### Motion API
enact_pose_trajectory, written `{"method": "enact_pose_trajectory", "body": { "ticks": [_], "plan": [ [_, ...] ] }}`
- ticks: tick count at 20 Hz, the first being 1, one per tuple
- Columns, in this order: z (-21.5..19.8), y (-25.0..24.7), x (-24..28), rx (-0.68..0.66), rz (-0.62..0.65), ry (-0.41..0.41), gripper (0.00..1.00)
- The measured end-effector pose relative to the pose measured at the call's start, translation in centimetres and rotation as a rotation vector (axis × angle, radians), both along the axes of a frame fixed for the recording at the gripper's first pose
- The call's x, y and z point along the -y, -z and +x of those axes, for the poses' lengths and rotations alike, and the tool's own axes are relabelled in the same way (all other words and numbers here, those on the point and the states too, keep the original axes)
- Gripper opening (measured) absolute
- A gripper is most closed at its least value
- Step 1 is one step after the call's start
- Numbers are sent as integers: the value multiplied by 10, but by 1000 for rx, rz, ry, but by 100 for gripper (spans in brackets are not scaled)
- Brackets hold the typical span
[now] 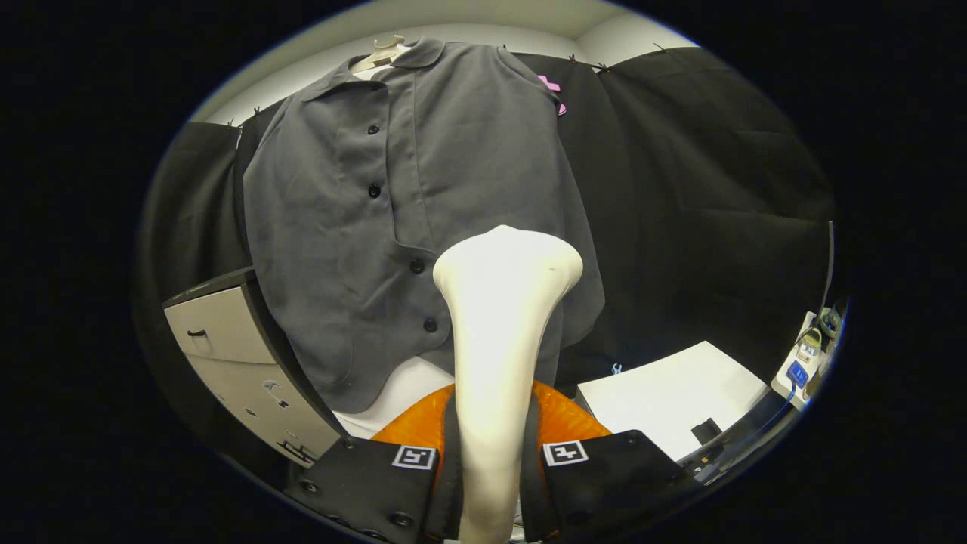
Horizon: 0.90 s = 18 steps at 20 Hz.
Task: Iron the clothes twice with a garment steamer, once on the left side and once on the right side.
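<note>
A dark grey buttoned shirt [393, 211] hangs on a pale hanger [381, 51] in front of the black cloth wall. My gripper [489, 453] is shut on the handle of a cream-white garment steamer [502, 317], both fingers pressing its sides. The steamer rises upright between the fingers, and its wide head [510, 261] stands in front of the shirt's lower right part, to the right of the button row. I cannot tell whether the head touches the fabric.
A grey cabinet [242, 363] with drawers stands to the left, partly behind the shirt's hem. A white table [672, 393] lies to the right, with a small black item [706, 429] on it. A power strip with plugs [804, 355] sits at the far right.
</note>
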<state>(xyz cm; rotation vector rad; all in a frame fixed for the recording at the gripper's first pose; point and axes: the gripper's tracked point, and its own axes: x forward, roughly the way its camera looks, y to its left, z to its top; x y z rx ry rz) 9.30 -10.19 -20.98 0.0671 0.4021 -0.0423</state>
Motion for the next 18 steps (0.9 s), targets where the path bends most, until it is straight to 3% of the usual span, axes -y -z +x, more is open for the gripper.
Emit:
{"method": "enact_pose_trajectory", "body": {
  "ticks": [18],
  "plan": [
    [-104, -162, -113, 231, 6, -93, 37]
  ]
}}
